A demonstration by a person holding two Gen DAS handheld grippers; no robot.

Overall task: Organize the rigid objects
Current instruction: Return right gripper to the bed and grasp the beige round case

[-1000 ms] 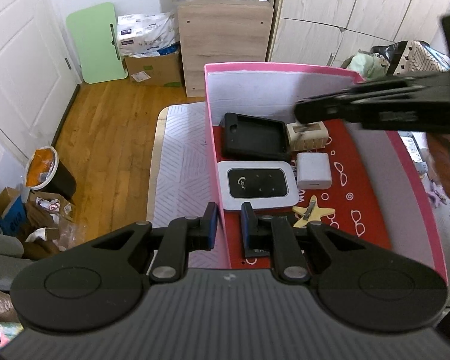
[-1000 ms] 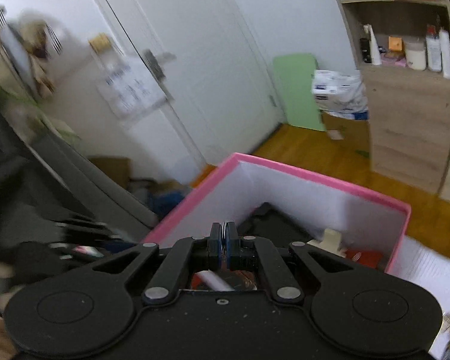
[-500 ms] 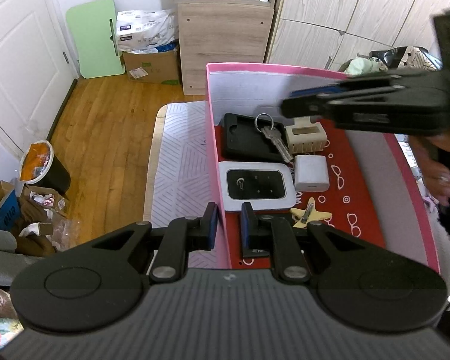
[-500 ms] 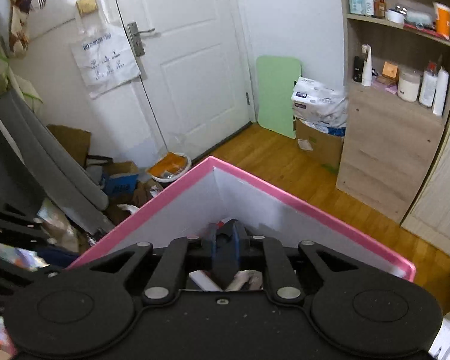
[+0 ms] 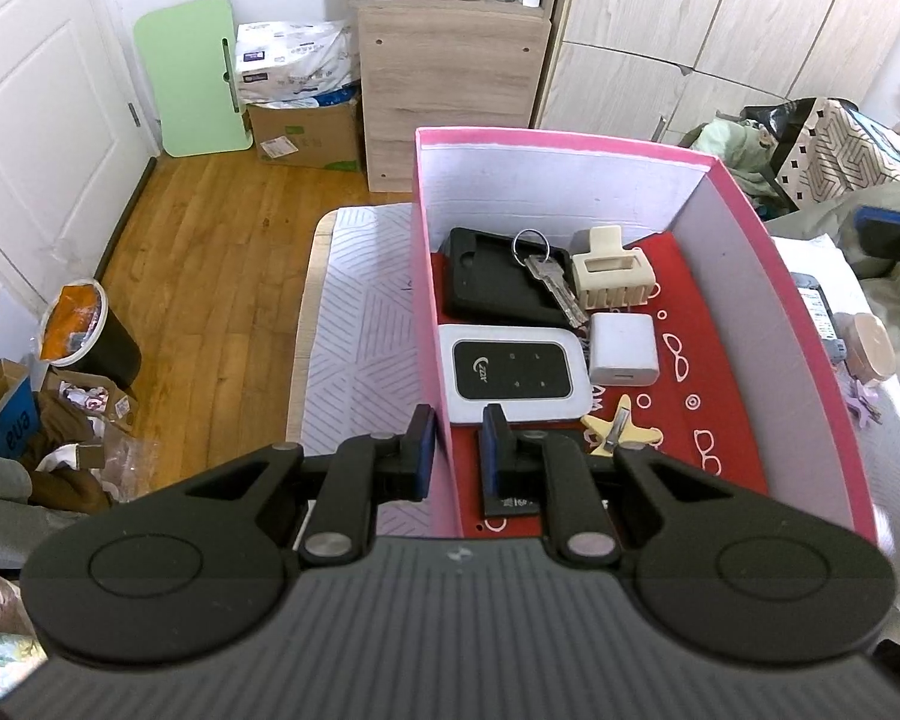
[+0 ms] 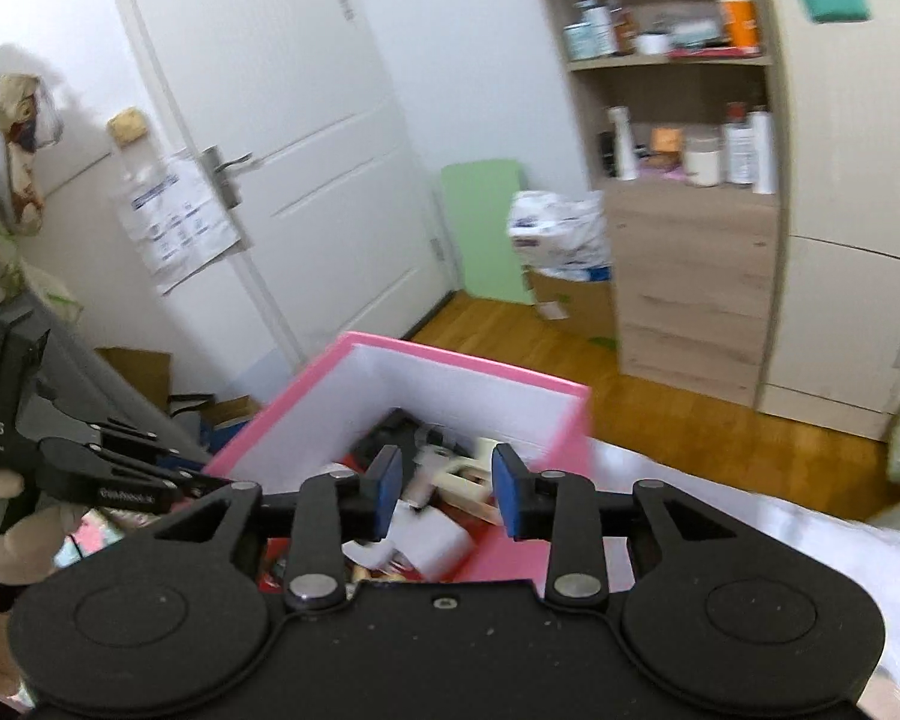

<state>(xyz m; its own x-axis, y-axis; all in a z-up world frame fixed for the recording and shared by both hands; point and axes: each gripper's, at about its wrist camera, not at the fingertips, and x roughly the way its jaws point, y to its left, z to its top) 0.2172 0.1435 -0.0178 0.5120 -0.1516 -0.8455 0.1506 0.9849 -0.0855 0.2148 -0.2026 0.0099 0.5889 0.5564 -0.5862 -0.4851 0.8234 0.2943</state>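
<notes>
My left gripper clamped on the box wall, right gripper just opening, empty, keys lying on the black case

Bedroom: white walls, white panel door, wood plank floor. Wood shelf cabinet beside pale wardrobe. Green board leaning on wall. Even daylight.

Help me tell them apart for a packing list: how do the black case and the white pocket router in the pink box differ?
The black case is matte black all over; the white pocket router is white with a black panel. The case lies by the far wall with the keys resting on it; the router lies nearer, with nothing on top. Both lie flat along the pink box's left wall.
</notes>
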